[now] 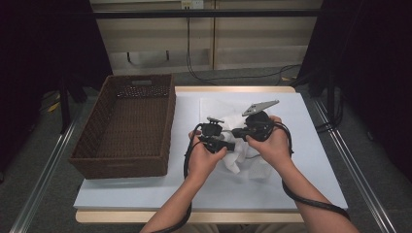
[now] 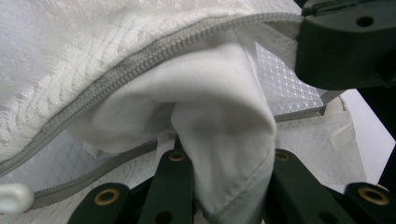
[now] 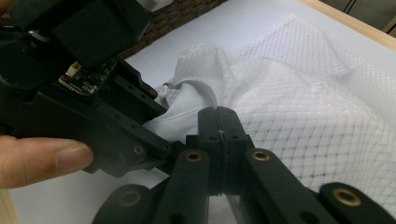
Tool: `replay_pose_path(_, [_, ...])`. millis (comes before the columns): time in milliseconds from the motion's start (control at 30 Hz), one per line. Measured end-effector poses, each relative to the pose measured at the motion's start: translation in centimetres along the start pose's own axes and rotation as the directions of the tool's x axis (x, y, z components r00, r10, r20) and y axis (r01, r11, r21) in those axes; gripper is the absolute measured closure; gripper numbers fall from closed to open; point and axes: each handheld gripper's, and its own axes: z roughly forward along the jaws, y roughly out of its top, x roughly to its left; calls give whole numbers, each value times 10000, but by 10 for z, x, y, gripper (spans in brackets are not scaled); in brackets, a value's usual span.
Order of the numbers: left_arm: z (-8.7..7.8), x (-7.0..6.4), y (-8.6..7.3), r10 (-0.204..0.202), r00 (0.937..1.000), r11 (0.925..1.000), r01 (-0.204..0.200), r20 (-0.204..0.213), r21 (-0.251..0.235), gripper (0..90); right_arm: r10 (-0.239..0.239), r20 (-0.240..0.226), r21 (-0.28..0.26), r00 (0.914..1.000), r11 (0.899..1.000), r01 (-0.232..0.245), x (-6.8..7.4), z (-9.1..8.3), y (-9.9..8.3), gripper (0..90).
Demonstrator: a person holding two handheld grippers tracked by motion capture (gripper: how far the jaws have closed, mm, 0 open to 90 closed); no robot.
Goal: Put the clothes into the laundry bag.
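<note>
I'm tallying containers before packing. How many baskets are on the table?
1. A brown wicker basket stands on the table's left side, beside the white mesh bag that both grippers work on.

Your grippers are matt black plastic with brass-coloured rivets at the jaw pivots; the left gripper (image 1: 228,144) also shows a bare green circuit board in the right gripper view, and the right gripper (image 3: 219,122) carries a dull grey metal-looking plate. The bag (image 3: 322,98) is white mesh with a diamond weave, edged by a grey toothed zipper (image 2: 140,58). The cloth (image 2: 219,116) is smooth, matt white fabric with a stitched hem. The basket (image 1: 127,127) is rough dark brown wicker. The table (image 1: 311,160) has a smooth matt white top and a pale wooden edge.
</note>
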Motion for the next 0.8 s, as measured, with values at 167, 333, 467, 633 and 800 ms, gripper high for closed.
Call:
replay_pose_path(167, [0, 1, 1, -62, 10000, 10000, 63, 28, -45, 793, 4, -68, 5, 10000, 10000, -4, 0, 1, 1, 900])
replay_pose_path(333, [0, 3, 2, -104, 9999, 9999, 104, 8, -68, 793, 37, -115, -11, 9999, 10000, -37, 0, 1, 1, 900])
replay_pose_path(467, [0, 3, 4, -151, 9999, 9998, 151, -30, -146, 793, 21, -187, -58, 9998, 10000, -22, 0, 0, 1, 900])
replay_pose_path(633, [0, 2, 6, -111, 9999, 9997, 110, -58, -202, 793, 3, -178, -103, 9998, 9999, -5, 0, 0, 2, 900])
replay_pose_path(800, [1, 1, 8, -39, 9999, 9996, 36, -117, -294, 793, -2, -164, -108, 9999, 9999, 0, -1, -1, 2, 900])
